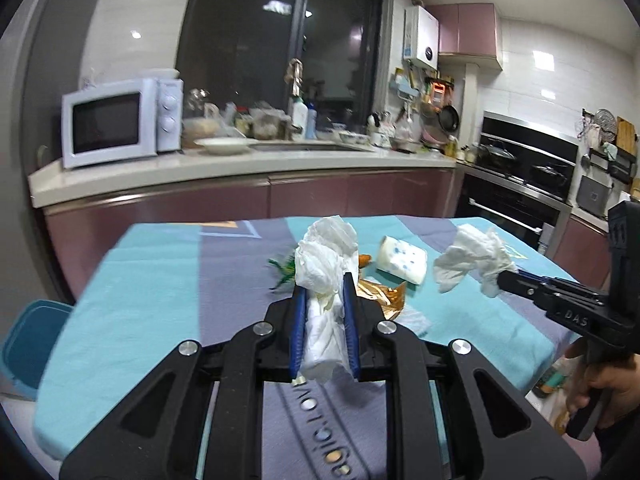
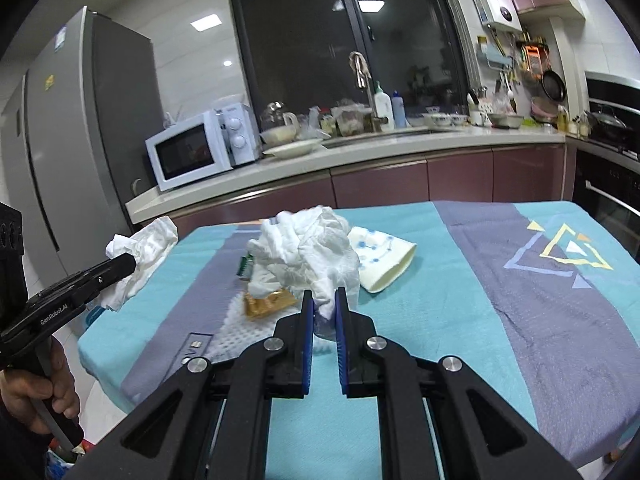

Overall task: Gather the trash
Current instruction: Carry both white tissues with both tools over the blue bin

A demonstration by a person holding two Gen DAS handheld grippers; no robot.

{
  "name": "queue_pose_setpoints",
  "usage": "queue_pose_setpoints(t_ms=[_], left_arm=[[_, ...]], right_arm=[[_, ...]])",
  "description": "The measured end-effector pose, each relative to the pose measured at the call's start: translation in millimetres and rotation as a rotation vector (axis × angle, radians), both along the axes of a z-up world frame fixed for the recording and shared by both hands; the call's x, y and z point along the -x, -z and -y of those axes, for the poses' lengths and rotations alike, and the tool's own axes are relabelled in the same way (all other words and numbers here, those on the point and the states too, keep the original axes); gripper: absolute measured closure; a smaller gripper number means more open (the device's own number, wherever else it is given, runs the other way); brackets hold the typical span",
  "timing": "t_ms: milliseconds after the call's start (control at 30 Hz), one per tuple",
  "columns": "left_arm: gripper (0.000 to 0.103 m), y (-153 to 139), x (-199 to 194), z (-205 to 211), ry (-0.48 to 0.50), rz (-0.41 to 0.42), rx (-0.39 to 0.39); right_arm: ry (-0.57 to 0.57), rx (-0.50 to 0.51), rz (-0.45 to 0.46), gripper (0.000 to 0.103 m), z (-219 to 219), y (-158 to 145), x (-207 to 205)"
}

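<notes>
Left tool (image 1: 324, 280): clamped on a crumpled tissue (image 1: 324, 256), clear of the worktop (image 1: 160, 264).
Right tool (image 2: 323, 296): clamped on another tissue wad (image 2: 308, 252) (likely bin-bound).
Left behind: paper cup (image 2: 380, 260).

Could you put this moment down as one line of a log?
left tongs: shut on tissue | right tongs: shut on tissue | cup, wrapper: on table

A table (image 2: 460, 320) wore a blue and purple cloth. On it lay a paper cup (image 2: 384, 258) on its side, a gold wrapper (image 2: 268, 302), a green scrap (image 1: 282, 270) and a white foam sheet (image 2: 244, 330).
</notes>
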State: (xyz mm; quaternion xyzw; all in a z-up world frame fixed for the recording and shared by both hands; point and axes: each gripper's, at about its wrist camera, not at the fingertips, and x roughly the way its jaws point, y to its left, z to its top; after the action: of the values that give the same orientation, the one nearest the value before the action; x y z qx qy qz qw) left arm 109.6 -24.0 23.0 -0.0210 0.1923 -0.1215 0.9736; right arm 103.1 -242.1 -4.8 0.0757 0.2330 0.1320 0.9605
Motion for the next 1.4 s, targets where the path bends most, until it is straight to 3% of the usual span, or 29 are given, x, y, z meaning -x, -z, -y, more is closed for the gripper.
queue_pose_setpoints(t_ms=[400,700,1100,1400], left_arm=[[0.085,-22,83,-34,-0.11,0.104,-0.005],[0.085,-29,122,-58,-0.181,0.14,0.001],[0.085,-37,153,-97,-0.321,0.167,-0.005],[0.085,-40,158,-151,-0.478,0.165,-0.025]], right_arm=[[-0.1,0.046,0.105,0.094,-47,-16,44],[-0.196,0.058,0.162,0.094,-83,-29,57],[-0.305,0.067,0.195,0.094,-128,-42,50],[-0.44,0.087,0.191,0.094,-189,-46,15]])
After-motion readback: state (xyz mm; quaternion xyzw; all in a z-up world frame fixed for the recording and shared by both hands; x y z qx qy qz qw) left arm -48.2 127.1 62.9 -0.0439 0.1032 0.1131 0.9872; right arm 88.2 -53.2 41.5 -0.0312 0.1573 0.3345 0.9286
